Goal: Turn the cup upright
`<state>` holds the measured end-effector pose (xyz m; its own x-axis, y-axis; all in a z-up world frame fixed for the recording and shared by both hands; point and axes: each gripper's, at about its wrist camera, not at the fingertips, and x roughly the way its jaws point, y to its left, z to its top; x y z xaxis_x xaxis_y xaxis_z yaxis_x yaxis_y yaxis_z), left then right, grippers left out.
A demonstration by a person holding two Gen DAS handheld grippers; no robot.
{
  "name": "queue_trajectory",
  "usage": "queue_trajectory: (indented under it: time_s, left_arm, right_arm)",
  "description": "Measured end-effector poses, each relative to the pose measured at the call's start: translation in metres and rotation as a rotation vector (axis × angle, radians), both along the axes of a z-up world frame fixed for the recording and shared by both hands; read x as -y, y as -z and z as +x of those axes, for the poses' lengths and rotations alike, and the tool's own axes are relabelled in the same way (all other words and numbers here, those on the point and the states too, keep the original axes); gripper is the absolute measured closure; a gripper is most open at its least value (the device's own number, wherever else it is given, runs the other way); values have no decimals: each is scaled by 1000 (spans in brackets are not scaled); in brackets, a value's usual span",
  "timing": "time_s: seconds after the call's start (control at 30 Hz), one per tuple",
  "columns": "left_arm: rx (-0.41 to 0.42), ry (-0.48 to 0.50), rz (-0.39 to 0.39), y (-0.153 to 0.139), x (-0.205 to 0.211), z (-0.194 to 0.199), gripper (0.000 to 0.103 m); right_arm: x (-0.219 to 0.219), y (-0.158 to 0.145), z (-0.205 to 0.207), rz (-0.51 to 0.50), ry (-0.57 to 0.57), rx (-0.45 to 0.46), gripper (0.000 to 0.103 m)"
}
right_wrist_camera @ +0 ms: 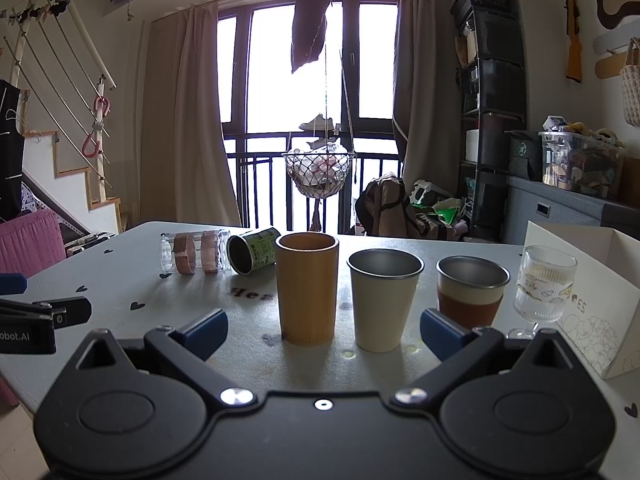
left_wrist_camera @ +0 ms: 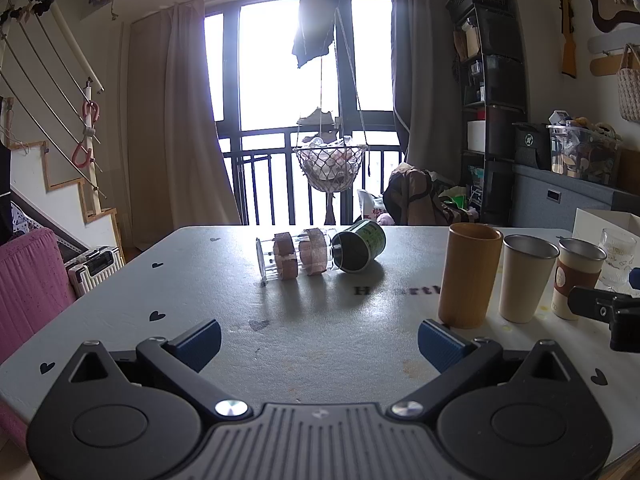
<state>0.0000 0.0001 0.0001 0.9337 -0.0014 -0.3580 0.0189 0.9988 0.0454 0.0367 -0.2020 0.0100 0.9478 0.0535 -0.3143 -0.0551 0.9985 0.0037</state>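
A clear glass cup with two brown bands (left_wrist_camera: pixel 294 258) lies on its side on the grey table (left_wrist_camera: pixel 240 320), and a green cup (left_wrist_camera: pixel 360 250) lies on its side right of it. Both also show in the right wrist view, the banded glass (right_wrist_camera: pixel 194 255) and the green cup (right_wrist_camera: pixel 254 250). My left gripper (left_wrist_camera: pixel 319 342) is open and empty, well short of them. My right gripper (right_wrist_camera: pixel 324 334) is open and empty, just in front of the upright bamboo cup (right_wrist_camera: pixel 307 287) and white metal cup (right_wrist_camera: pixel 384 298).
A brown-sleeved metal cup (right_wrist_camera: pixel 472 294) and a stemmed glass (right_wrist_camera: pixel 542 286) stand upright at the right. A white paper bag (right_wrist_camera: pixel 592 300) stands at the far right. The other gripper shows at the right edge of the left wrist view (left_wrist_camera: pixel 608 312) and at the left edge of the right wrist view (right_wrist_camera: pixel 36 316).
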Motion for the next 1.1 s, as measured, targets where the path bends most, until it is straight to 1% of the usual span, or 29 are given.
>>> queue_trajectory:
  time_s: [0.67,0.83,0.9,1.03,1.1]
  left_arm:
    - [8,1,7,-1,-3,5,0]
    - [30,7,29,-4,-14,32,0]
    - [27,11,42,-6,-20,46,0]
    - [14,68,59,-6,-33,80,0]
    - [8,102,83,-4,-37,97,0]
  right_arm:
    - [0,-1,0,5,-4,7,0]
    - [4,-1,3,11,-10,13,0]
    - [5,1,5,27,-18,15,0]
    - [6,4,12,45,-31,15,0]
    - [6,5,16,42,-33,14,0]
